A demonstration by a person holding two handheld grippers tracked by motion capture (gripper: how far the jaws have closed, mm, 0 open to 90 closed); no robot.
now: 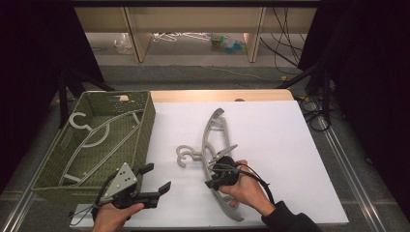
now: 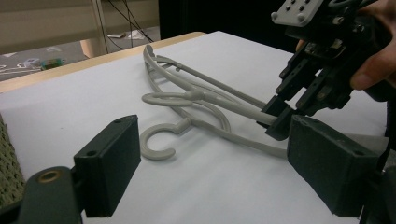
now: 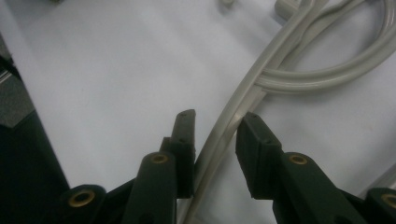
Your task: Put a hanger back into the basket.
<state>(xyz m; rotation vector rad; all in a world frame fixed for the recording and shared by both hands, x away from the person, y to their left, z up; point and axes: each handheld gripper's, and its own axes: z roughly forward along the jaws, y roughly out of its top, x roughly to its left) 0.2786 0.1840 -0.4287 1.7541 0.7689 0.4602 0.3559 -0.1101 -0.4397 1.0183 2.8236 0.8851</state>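
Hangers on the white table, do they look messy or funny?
A bit. Two grey hangers lie stacked and crossed on the white table, hooks pointing different ways, while others lie in the green basket. Nothing looks broken.

The high view looked forward and down on the white table point(image 1: 270, 125) from above the person's side. The left gripper view sat low, facing across the table at the grey hanger point(image 2: 201, 100) from nearby. The right gripper view looked down very close on that hanger point(image 3: 233, 116), which all three views shared
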